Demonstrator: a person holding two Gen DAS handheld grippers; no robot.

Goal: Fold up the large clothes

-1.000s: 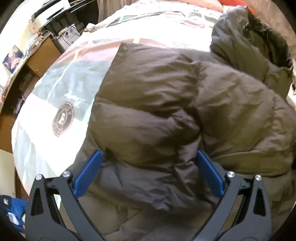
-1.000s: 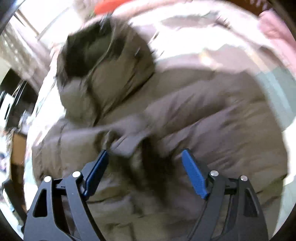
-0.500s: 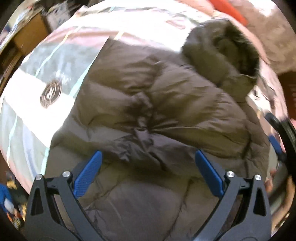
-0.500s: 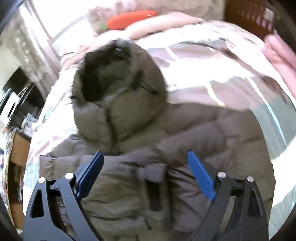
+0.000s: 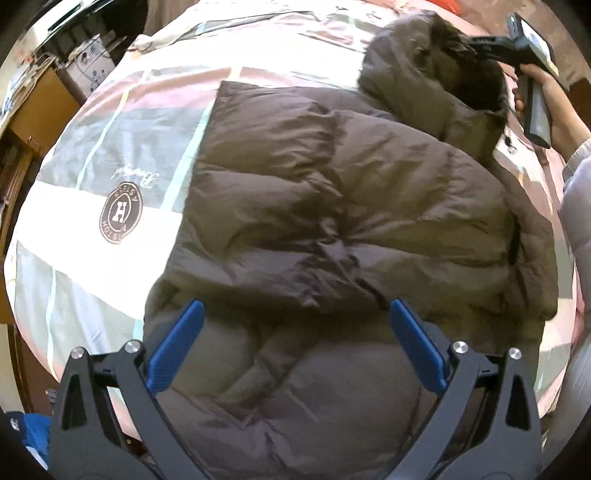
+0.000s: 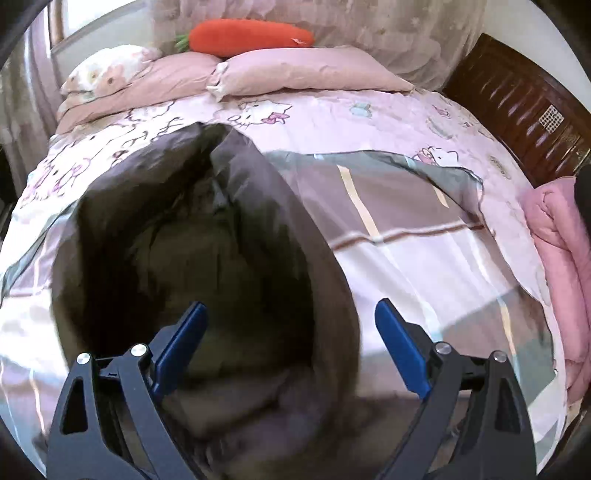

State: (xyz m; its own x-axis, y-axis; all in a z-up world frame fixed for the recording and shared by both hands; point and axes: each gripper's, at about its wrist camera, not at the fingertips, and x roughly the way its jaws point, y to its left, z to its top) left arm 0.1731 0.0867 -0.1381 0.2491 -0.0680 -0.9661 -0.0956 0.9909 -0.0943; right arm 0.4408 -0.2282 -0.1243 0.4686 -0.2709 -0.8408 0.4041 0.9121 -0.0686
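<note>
A large brown puffer jacket [image 5: 332,206] lies on the bed with both sleeves folded across its body. Its hood [image 5: 436,70] points to the far right. My left gripper [image 5: 291,336] is open and empty, hovering over the jacket's lower part. My right gripper [image 6: 291,332] is open and hangs right over the hood [image 6: 192,258], whose dark opening fills the view. The right gripper also shows in the left wrist view [image 5: 517,40], at the hood's rim, held by a hand.
The bed has a striped cover with a round logo [image 5: 121,213] and a pink cartoon sheet [image 6: 332,118]. Pink pillows [image 6: 303,74] and an orange carrot plush [image 6: 251,35] lie at the head. A pink quilt [image 6: 561,266] lies right. Wooden furniture [image 5: 37,99] stands left.
The right gripper has moved up from the jacket's middle to the hood. The left gripper has pulled back slightly and turned, still over the lower jacket. Both stayed open.
</note>
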